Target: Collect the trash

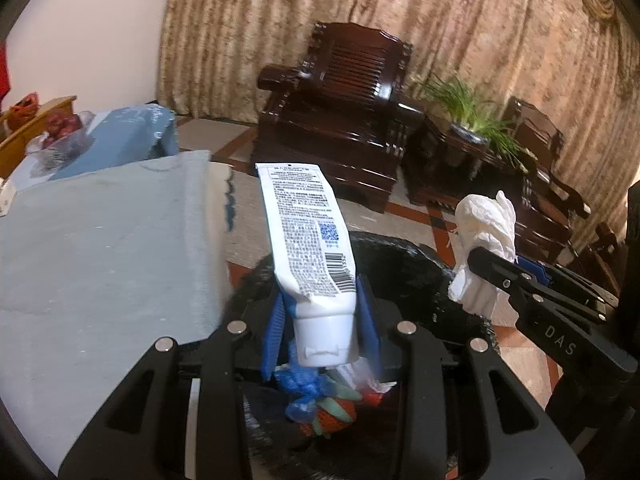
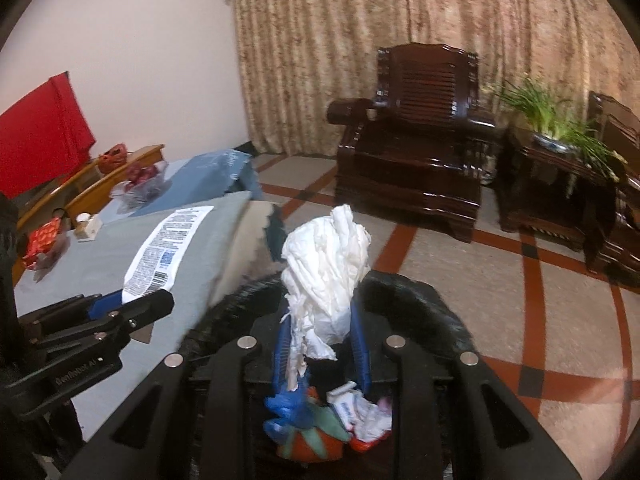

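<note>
My left gripper [image 1: 322, 304] is shut on a white tube with printed text [image 1: 306, 236], held upright by its cap end above a black-lined trash bin [image 1: 404, 256]. The tube also shows in the right wrist view [image 2: 166, 248]. My right gripper [image 2: 322, 320] is shut on a crumpled white tissue wad [image 2: 326, 256], also held over the bin [image 2: 404, 296]. The wad shows in the left wrist view [image 1: 486, 240] at right. Inside the bin lie colourful wrappers [image 2: 316, 420], blue, orange and white.
A table under a light grey-blue cloth [image 1: 100, 240] stands left of the bin, with small items [image 2: 86, 226] at its far end. Dark wooden armchairs [image 2: 416, 132], a side table with a green plant [image 2: 560, 120] and a curtain stand beyond a tiled floor.
</note>
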Action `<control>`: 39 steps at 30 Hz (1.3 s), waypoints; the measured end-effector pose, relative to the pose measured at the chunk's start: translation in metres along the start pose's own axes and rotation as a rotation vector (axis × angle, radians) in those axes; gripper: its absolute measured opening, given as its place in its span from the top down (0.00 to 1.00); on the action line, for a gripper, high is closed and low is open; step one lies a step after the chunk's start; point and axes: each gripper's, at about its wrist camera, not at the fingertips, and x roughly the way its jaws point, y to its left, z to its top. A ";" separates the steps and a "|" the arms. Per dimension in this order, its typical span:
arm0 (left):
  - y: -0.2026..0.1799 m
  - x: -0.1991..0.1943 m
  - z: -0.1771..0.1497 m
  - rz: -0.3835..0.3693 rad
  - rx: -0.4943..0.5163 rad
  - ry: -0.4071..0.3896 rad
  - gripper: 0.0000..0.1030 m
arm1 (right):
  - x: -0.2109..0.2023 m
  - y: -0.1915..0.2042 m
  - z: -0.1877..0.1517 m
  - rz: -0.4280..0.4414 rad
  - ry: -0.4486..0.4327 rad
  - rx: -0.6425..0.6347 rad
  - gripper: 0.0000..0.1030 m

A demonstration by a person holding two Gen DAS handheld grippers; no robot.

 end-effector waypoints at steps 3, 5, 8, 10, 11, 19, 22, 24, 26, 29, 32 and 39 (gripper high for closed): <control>-0.012 0.018 -0.003 -0.022 0.024 0.029 0.68 | 0.005 -0.016 -0.006 -0.026 0.021 0.016 0.74; -0.017 0.029 -0.006 -0.032 0.042 0.046 0.68 | 0.011 -0.025 -0.010 -0.037 0.039 0.028 0.74; -0.023 0.045 -0.008 -0.041 0.059 0.066 0.68 | 0.019 -0.034 -0.016 -0.044 0.056 0.031 0.74; -0.025 0.056 -0.010 -0.046 0.064 0.078 0.68 | 0.024 -0.037 -0.020 -0.043 0.067 0.028 0.74; -0.025 0.059 -0.011 -0.047 0.064 0.083 0.68 | 0.029 -0.040 -0.023 -0.043 0.078 0.026 0.74; -0.021 0.086 -0.011 -0.073 0.060 0.142 0.58 | 0.053 -0.044 -0.029 -0.021 0.121 0.025 0.69; -0.018 0.085 -0.009 -0.081 0.052 0.132 0.34 | 0.063 -0.043 -0.032 -0.032 0.145 0.015 0.53; -0.017 0.084 -0.008 -0.077 0.055 0.126 0.31 | 0.065 -0.046 -0.034 -0.040 0.145 0.013 0.35; -0.013 0.081 -0.007 -0.068 0.048 0.123 0.27 | 0.063 -0.046 -0.037 -0.050 0.143 0.019 0.24; -0.004 0.072 -0.007 -0.046 0.027 0.116 0.20 | 0.055 -0.048 -0.037 -0.059 0.132 0.035 0.12; 0.003 0.058 -0.004 -0.022 0.019 0.100 0.16 | 0.045 -0.048 -0.036 -0.051 0.130 0.048 0.10; 0.011 0.008 0.000 0.069 0.019 0.050 0.12 | 0.003 -0.029 -0.028 0.022 0.103 0.064 0.06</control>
